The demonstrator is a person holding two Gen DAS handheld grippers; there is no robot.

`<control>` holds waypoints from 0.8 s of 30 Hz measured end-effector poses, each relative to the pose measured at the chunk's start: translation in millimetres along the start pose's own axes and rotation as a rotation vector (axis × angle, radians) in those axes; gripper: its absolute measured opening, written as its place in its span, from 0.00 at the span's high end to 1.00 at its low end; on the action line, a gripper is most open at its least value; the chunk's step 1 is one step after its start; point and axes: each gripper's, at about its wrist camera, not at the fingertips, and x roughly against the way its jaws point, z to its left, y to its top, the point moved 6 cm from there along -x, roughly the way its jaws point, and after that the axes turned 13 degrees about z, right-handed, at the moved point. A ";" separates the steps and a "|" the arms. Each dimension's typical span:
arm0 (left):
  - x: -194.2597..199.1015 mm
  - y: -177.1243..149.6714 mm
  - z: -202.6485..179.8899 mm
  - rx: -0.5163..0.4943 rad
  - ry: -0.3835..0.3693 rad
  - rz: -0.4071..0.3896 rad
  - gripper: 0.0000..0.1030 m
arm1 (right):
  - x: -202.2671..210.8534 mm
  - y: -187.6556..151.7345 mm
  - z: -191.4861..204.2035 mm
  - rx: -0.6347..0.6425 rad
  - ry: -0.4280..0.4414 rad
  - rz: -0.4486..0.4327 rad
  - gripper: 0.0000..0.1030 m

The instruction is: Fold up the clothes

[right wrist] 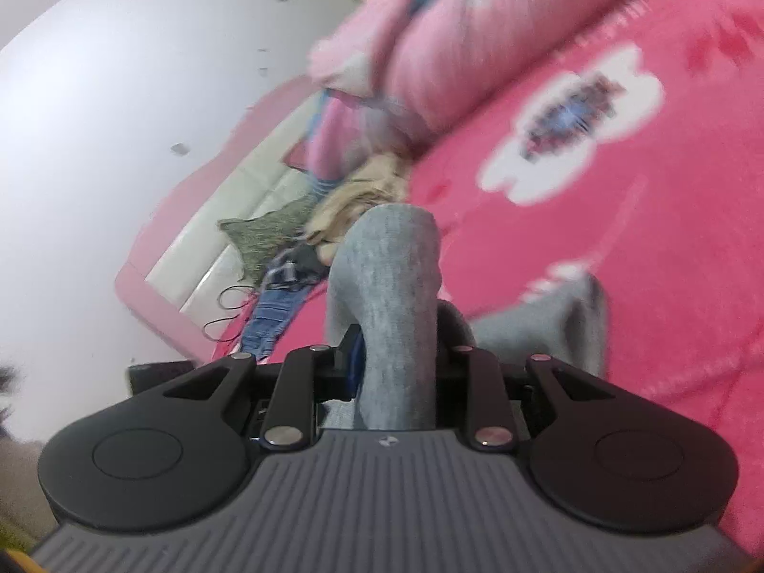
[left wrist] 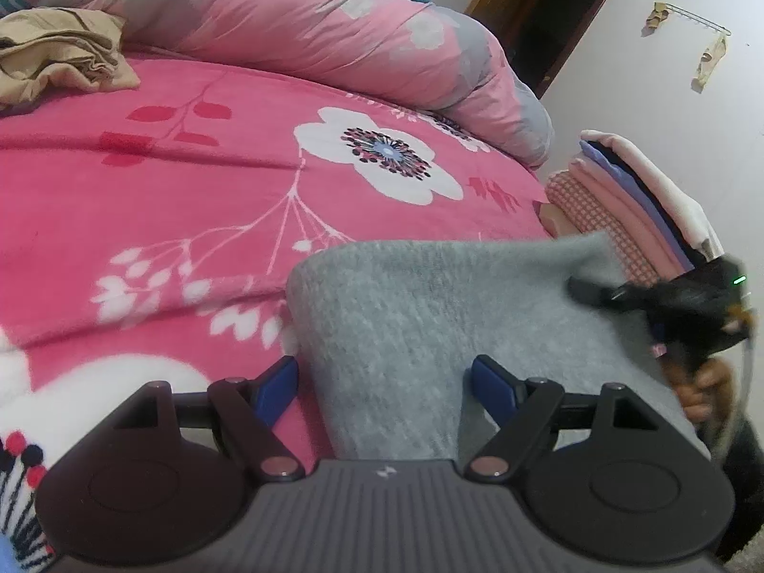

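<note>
Bedroom, pink floral blanket (left wrist: 191,200) as work surface. My right gripper (right wrist: 396,348): jaws pinched on a bunched fold of the grey sweater (left wrist: 429,324), lifting its edge for folding. My left gripper (left wrist: 382,382): jaws spread wide over the sweater, gripping nothing. Folded stack (left wrist: 635,210) nearby, probably its destination.

Two black two-finger tools are being counted: the left tool (left wrist: 384,382) and the right tool (right wrist: 398,358). One grey knitted garment (left wrist: 429,324) is being seen on one bed covered by a pink flowered fleece blanket (left wrist: 191,181). One rolled pink and grey quilt (left wrist: 334,33) is being counted at the far side. One crumpled beige garment (left wrist: 62,52) is being noted, and one pair of blue jeans (right wrist: 272,310). One stack of folded clothes (left wrist: 635,205) is being counted, with about six layers showing. One olive knitted piece (right wrist: 267,234) is being seen.
</note>
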 end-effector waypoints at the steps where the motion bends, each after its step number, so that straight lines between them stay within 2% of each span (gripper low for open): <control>1: 0.2 -0.1 -0.3 -0.004 0.000 -0.001 0.22 | -2.8 -3.0 -15.9 -0.045 0.008 0.005 0.71; 2: 0.3 -0.2 -0.7 -0.008 0.000 -0.002 0.22 | -5.6 -6.0 -31.7 -0.090 0.016 0.010 0.72; 3: 0.4 -0.1 -1.0 -0.011 0.002 -0.003 0.22 | -4.4 -7.2 -43.0 -0.150 0.067 0.003 0.72; 4: 0.2 0.1 -1.1 -0.014 0.004 -0.004 0.22 | -1.6 -5.9 -47.4 -0.186 0.104 0.000 0.71; 5: 0.2 0.3 -1.4 -0.014 0.007 -0.006 0.22 | 0.8 -4.0 -47.4 -0.196 0.103 -0.001 0.70; 9: 4.6 1.6 -1.6 -0.012 0.026 -0.026 0.22 | 16.8 -7.3 -39.4 -0.193 0.034 -0.046 0.56; 11: 11.0 2.5 -0.4 -0.006 0.034 -0.047 0.23 | 35.3 -12.1 -37.4 -0.203 -0.037 -0.113 0.48; 13: 21.8 6.0 0.0 -0.011 0.047 -0.093 0.24 | 57.8 -17.9 -30.0 -0.183 -0.118 -0.198 0.47; 14: 27.7 8.2 -0.3 -0.016 0.054 -0.118 0.24 | 67.0 -20.3 -22.1 -0.160 -0.136 -0.231 0.47; 17: 43.3 16.0 -5.6 -0.042 0.063 -0.181 0.27 | 82.1 -26.7 6.2 -0.071 -0.181 -0.279 0.58; 18: 47.5 18.4 -9.0 -0.057 0.059 -0.194 0.28 | 81.2 -29.1 17.1 -0.031 -0.211 -0.277 0.66; 19: 50.5 20.0 -13.0 -0.072 0.051 -0.201 0.29 | 79.3 -31.6 28.3 0.013 -0.241 -0.273 0.68; 22: 56.2 19.9 -26.5 -0.128 0.028 -0.204 0.31 | 69.0 -45.1 56.2 0.141 -0.310 -0.244 0.72; 24: 58.0 14.5 -35.3 -0.165 0.015 -0.197 0.31 | 64.7 -54.2 65.4 0.169 -0.351 -0.232 0.73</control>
